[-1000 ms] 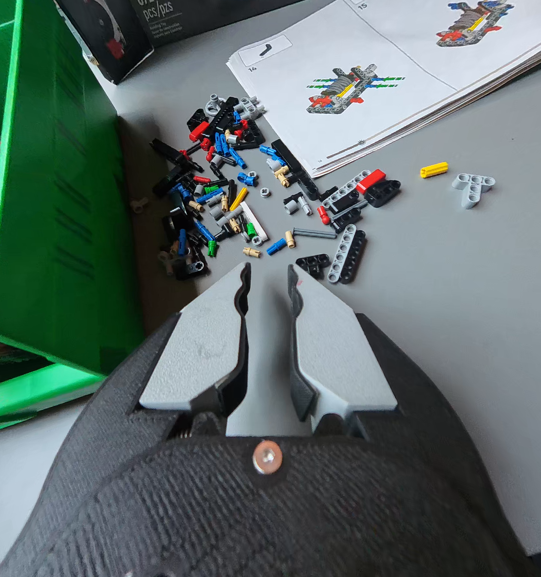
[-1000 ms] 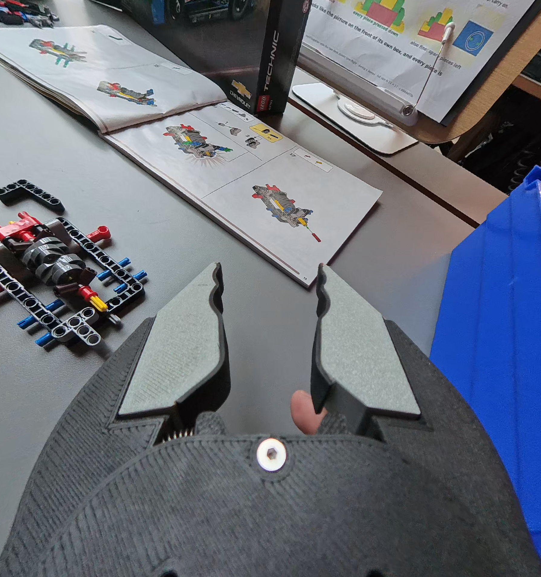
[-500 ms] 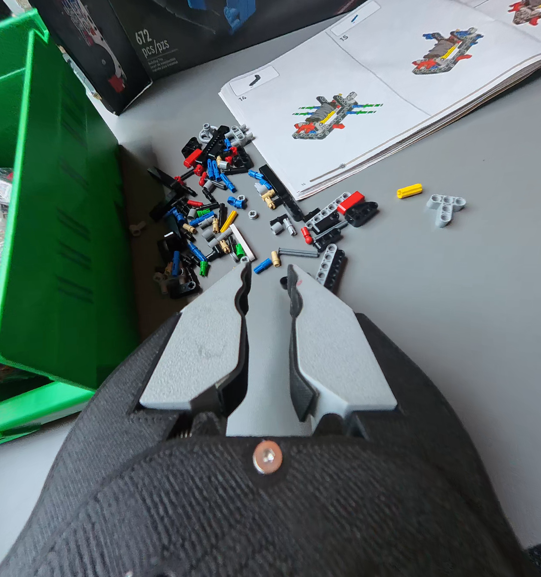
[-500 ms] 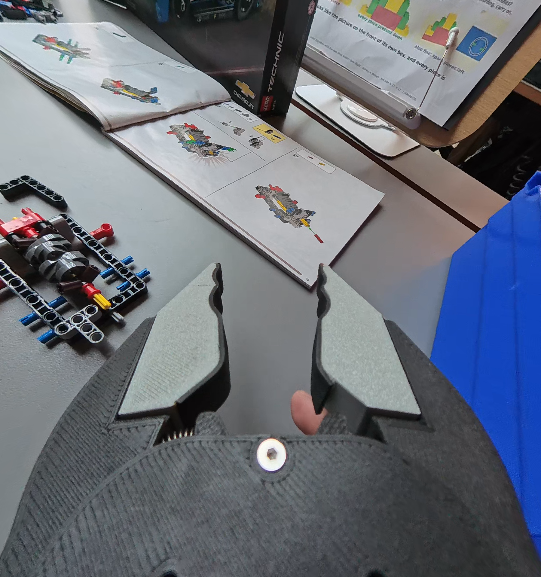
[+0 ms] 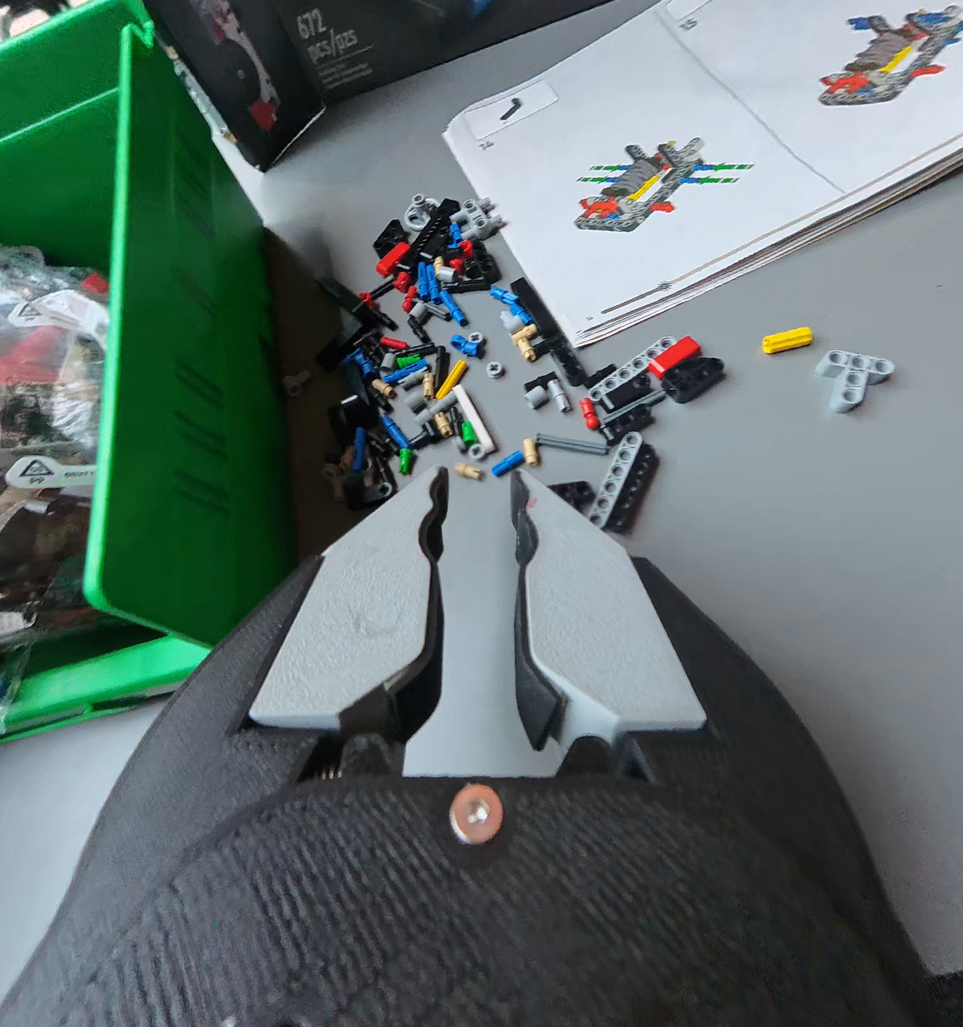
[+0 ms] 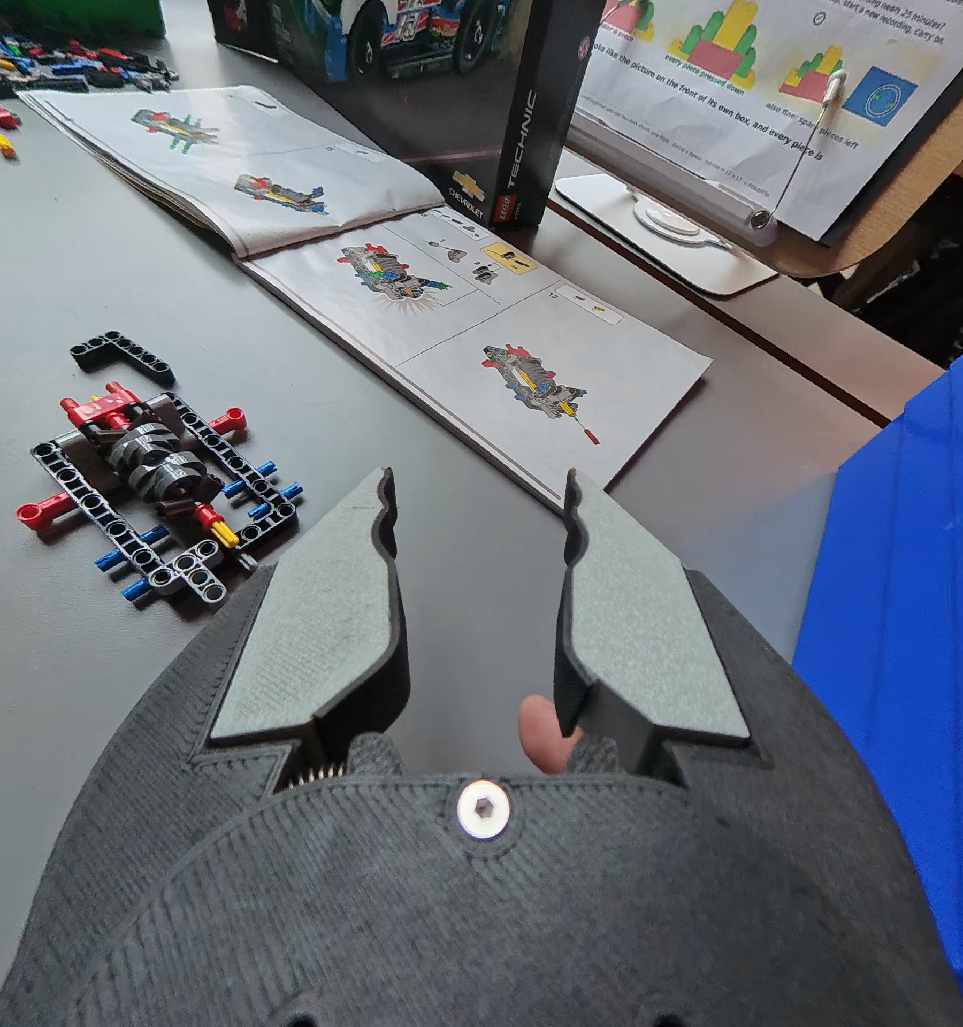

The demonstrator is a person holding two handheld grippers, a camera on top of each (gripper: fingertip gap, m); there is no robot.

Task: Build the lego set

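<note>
My left gripper (image 5: 476, 480) hangs over the grey table (image 5: 801, 556) with its jaws parted only a narrow way and nothing between them. Straight ahead at twelve o'clock, just beyond the tips, lies the heap of loose pieces (image 5: 440, 355); the nearest are a tan pin (image 5: 470, 470) and a blue pin (image 5: 507, 463), each lying crosswise to my fingers, long axis running roughly from eight to two o'clock. I'd judge the next pick comes from here, so the left tool is the nearer one, though I'd have to turn the wrist a little to close across a pin and not along it. A green bin (image 5: 179, 361) stands at nine o'clock, the open instruction booklet (image 5: 690, 166) at one o'clock.

My right gripper (image 6: 479, 478) is spread wide and holds nothing. The half-built frame (image 6: 157, 489) rests flat on the table at ten o'clock from it, apart from the tips, its long side running toward eleven. A black bent beam (image 6: 121, 355) lies just past it — loose, I think, though the angle is poor. A blue bin (image 6: 913, 611) fills three o'clock.
</note>
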